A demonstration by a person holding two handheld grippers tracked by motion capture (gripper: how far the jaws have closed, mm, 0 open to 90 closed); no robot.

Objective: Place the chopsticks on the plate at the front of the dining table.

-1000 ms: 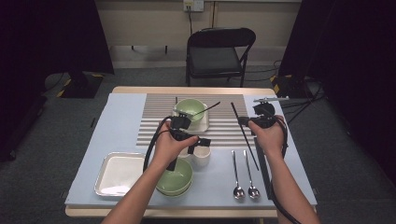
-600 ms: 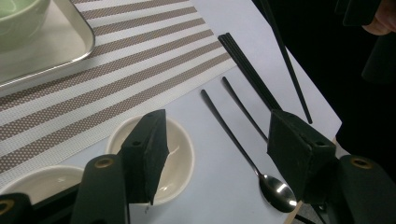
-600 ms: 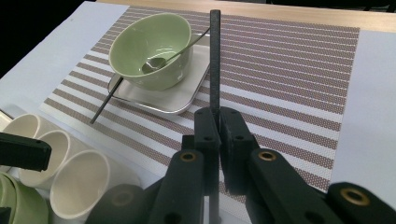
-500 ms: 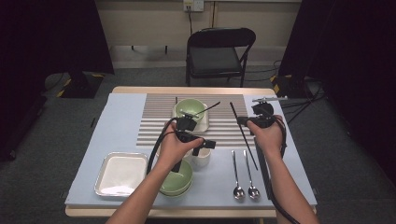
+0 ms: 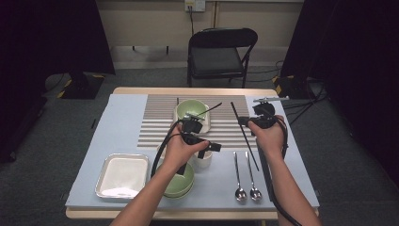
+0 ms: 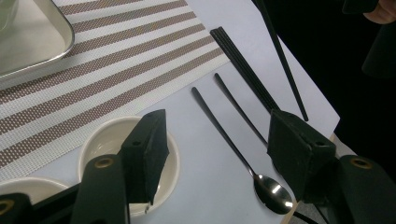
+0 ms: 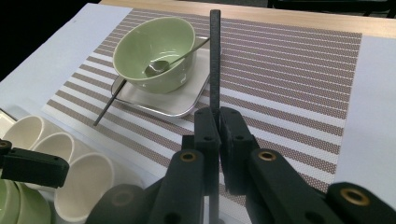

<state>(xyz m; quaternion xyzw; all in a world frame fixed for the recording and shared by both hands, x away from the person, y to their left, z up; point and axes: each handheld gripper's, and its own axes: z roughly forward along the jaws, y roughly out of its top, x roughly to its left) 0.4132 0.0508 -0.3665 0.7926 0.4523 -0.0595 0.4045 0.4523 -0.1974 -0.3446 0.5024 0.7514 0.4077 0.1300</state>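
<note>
My left gripper (image 5: 212,147) hovers open over a small white cup (image 6: 105,140), one jaw above the cup's mouth and the other above the spoons; nothing is gripped. Its own view (image 6: 217,135) shows two steel spoons (image 6: 273,191) on the blue mat and a pair of black chopsticks (image 6: 243,65) lying beside them. My right gripper (image 5: 244,121) is shut on a single black chopstick (image 7: 215,51), which sticks out past the jaws (image 7: 217,116) over the striped placemat (image 7: 289,70).
A green bowl (image 5: 192,109) with a spoon in it sits on a small tray (image 7: 187,105) at the placemat's far side. Stacked green bowls (image 5: 181,181), white cups (image 7: 88,182) and a white tray (image 5: 122,174) stand near the front. A chair (image 5: 221,52) is behind the table.
My left hand has edged slightly forward and to the right over the white cups. The right hand and its chopstick have stayed still.
</note>
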